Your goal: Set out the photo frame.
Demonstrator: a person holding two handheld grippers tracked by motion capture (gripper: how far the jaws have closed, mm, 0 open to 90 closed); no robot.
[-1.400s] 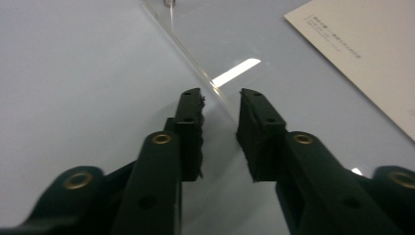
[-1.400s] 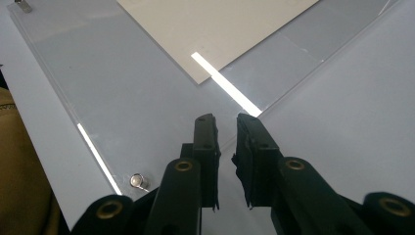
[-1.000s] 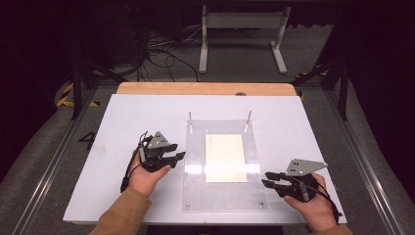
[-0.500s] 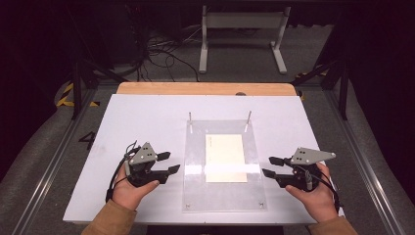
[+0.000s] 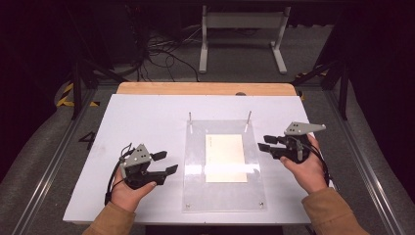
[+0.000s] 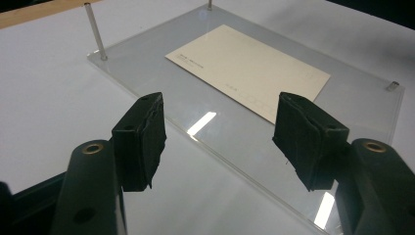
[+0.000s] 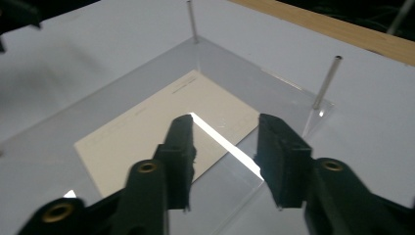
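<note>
The left claw (image 5: 166, 163) gapes wide and empty over the white tabletop (image 5: 147, 122), just beside the left edge of the clear acrylic plate (image 5: 195, 191). The right claw (image 5: 263, 144) stands partly open, holding nothing, at the plate's right edge. A matte cream card (image 5: 225, 157) lies flat under the glossy plate, between them. Two thin metal pins (image 5: 249, 118) rise at its far corners.

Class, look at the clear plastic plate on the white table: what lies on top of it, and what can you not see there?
A cream card lies flat on the clear plate, with faint print along one edge. Two thin metal posts rise at its far corners. The card's underside is hidden.
</note>
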